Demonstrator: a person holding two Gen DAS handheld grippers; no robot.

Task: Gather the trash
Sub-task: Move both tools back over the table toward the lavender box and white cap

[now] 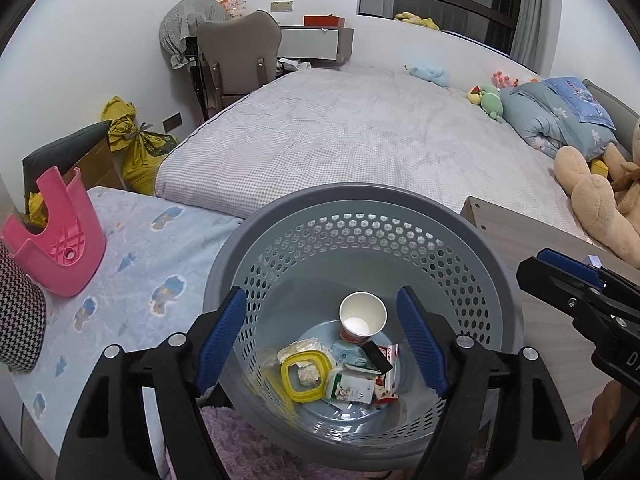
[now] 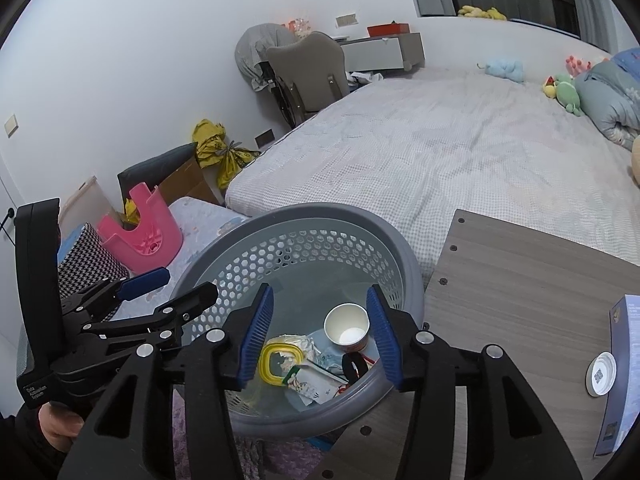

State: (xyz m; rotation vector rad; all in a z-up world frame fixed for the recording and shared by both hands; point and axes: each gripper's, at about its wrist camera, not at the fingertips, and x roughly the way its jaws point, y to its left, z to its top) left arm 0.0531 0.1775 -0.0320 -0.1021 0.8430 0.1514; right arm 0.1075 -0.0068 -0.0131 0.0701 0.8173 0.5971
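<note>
Both my grippers hang over the grey basket (image 1: 362, 216). My left gripper (image 1: 322, 342) stands wide, nothing between its pads; my right gripper (image 2: 322, 334) is parted less widely, also empty. The trash lies on the basket floor: a paper cup (image 1: 363, 316), a yellow ring (image 1: 305, 376) and wrappers (image 1: 352, 388) whose print I cannot read. The left handle's label reads "Data Acquisition System".
</note>
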